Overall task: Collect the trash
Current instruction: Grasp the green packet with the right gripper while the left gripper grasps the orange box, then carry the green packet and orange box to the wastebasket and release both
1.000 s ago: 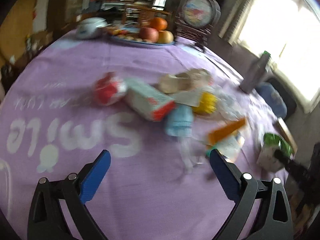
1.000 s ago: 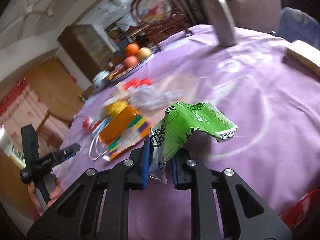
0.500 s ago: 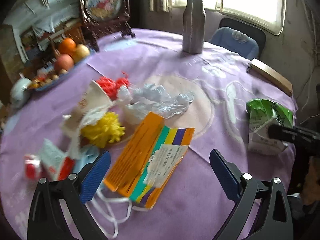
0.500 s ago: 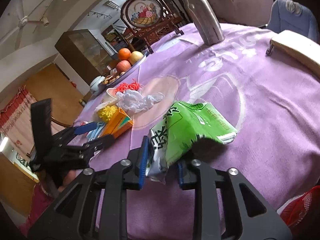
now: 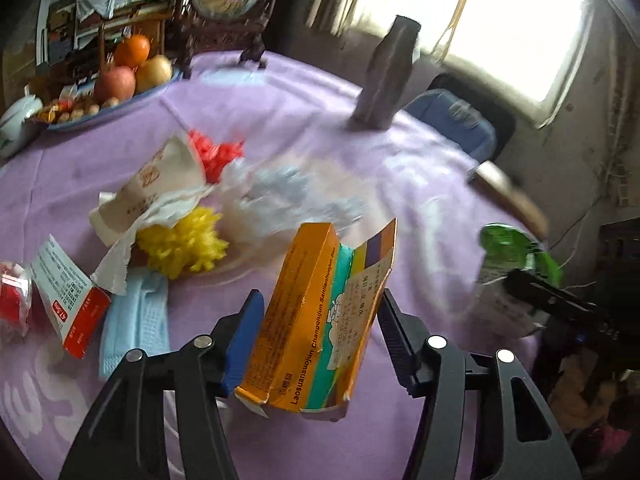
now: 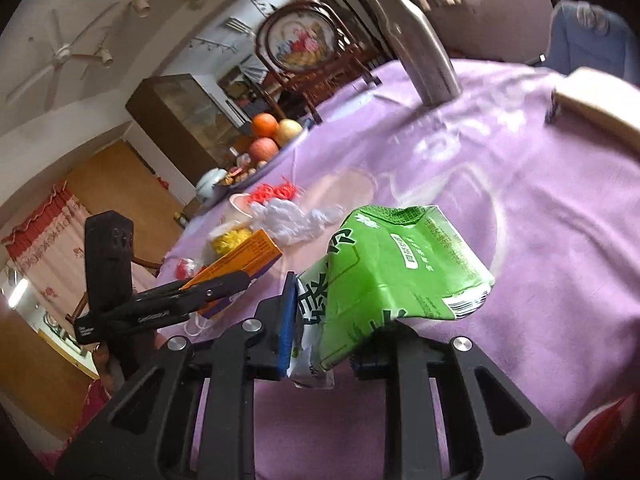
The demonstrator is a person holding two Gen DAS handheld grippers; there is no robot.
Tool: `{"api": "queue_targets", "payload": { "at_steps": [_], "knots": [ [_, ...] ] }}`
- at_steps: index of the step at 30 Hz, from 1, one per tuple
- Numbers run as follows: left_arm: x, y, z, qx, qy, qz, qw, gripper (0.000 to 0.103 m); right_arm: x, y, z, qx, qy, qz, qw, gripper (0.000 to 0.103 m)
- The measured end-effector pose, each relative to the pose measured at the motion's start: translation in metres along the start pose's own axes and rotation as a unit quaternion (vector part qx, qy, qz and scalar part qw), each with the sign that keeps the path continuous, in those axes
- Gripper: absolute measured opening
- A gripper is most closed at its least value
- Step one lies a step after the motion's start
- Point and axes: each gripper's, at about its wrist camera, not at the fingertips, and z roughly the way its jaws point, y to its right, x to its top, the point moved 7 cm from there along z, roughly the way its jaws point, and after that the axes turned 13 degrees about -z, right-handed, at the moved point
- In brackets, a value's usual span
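Pinching trash above a purple tablecloth (image 6: 540,200): left gripper (image 5: 320,320) orange box (image 5: 296,328), right gripper (image 6: 324,328) green carton (image 6: 384,264).

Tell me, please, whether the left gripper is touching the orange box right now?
Touching. In the left wrist view the left gripper has its jaws closed against both sides of the orange box, which stands upright between them.

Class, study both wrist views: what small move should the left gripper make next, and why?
Probably lift. The left gripper has its fingers against both sides of the orange box, whose base sits by the purple tablecloth; the right gripper already holds the green carton.
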Motion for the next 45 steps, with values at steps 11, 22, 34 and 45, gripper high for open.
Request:
{"api": "queue_targets", "payload": {
  "at_steps": [11,22,34,45],
  "knots": [
    [-0.008,0.070,-0.041,-0.057,0.054,0.012,0.9969,0.058,0.006,0.008,-0.077,-0.022,0.056,-0.007,0.998,0.023],
    [-0.051,0.193,-0.033,-0.123,0.032,0.078,0.9887,0.058,-0.043,0.085,-0.207,-0.126,0.087,0.028,0.988,0.023],
    [-0.136,0.330,0.050,-0.203,-0.081,0.135,0.9665,0.058,-0.194,0.254,-0.251,-0.239,-0.035,0.182,0.953,0.036],
    [-0.215,0.394,0.128,-0.193,-0.188,0.200,0.9422,0.058,-0.284,0.339,-0.276,-0.251,-0.086,0.317,0.911,0.075]
  ]
}}
